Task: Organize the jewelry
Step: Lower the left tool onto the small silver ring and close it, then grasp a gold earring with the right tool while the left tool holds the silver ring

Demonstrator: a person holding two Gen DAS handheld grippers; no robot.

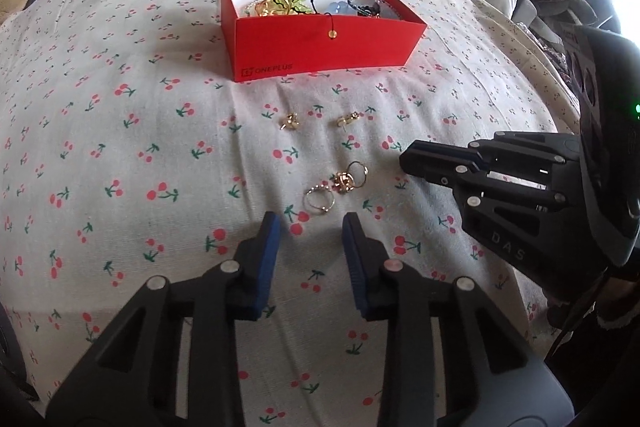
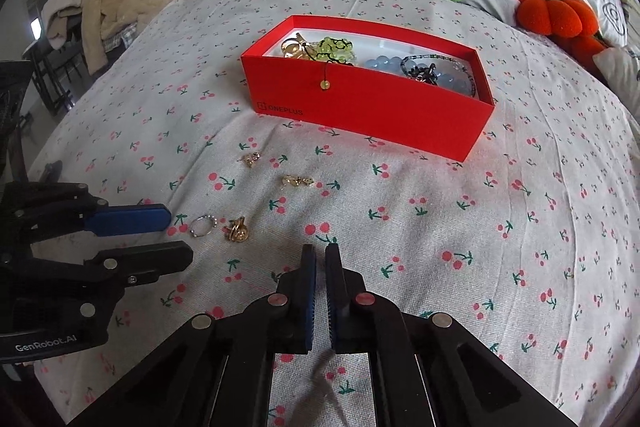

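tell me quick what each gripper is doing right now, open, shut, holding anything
Left gripper: open, nothing between its pads, just short of the silver ring.
Right gripper: shut, holding nothing that shows.

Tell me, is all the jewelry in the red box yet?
Not yet. The red box already holds bead bracelets. Nothing is in hand: the left gripper is open, the right gripper shut and empty. Two gold earrings and the rings remain on the bedspread.
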